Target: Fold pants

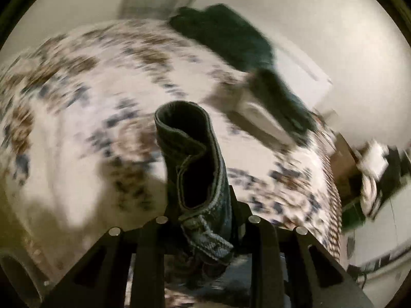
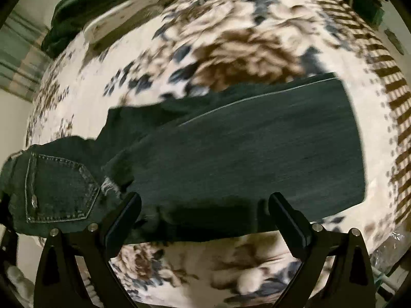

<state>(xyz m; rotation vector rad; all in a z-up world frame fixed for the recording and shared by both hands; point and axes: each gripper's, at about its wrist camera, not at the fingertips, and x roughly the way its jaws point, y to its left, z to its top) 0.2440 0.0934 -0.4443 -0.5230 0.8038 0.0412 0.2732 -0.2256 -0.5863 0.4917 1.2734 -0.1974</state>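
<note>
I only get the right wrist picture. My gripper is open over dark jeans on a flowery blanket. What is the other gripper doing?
Observer: The left gripper is shut on a bunched fold of the jeans, at a stitched hem or waistband.
Operator: Is that bit lying flat on the blanket?
Observer: No, it sticks up in a curled loop above the blanket.
Operator: Anything else over there?
Observer: Yes, another dark garment lies at the bed's far edge, beside a pale pillow.
</note>
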